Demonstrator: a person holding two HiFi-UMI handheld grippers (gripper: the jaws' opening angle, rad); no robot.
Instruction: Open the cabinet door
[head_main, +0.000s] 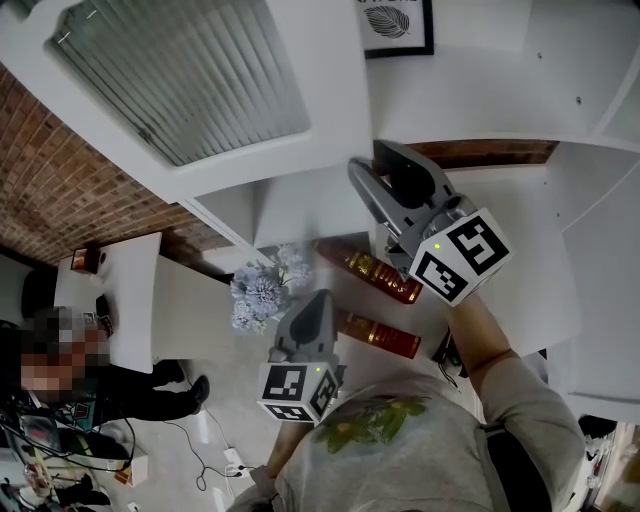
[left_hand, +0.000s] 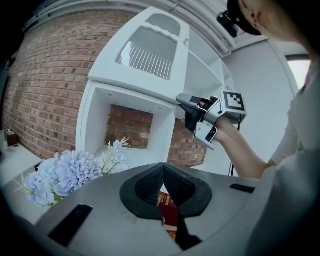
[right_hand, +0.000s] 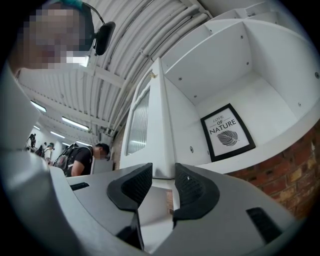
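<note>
In the head view, pale blue flowers (head_main: 262, 290) and two red books (head_main: 383, 277) are seen below the shelves, with the left gripper (head_main: 318, 300) just beside the flowers and apart from the cabinet door (head_main: 200, 80), swung out at upper left. In the left gripper view, the jaws are pressed together on nothing. In the right gripper view, the right gripper (right_hand: 163, 170) is clamped on the door's lower edge; the door is seen edge-on, long axis upright, ribbed glass facing left, a framed leaf print (right_hand: 227, 132) to its right
</note>
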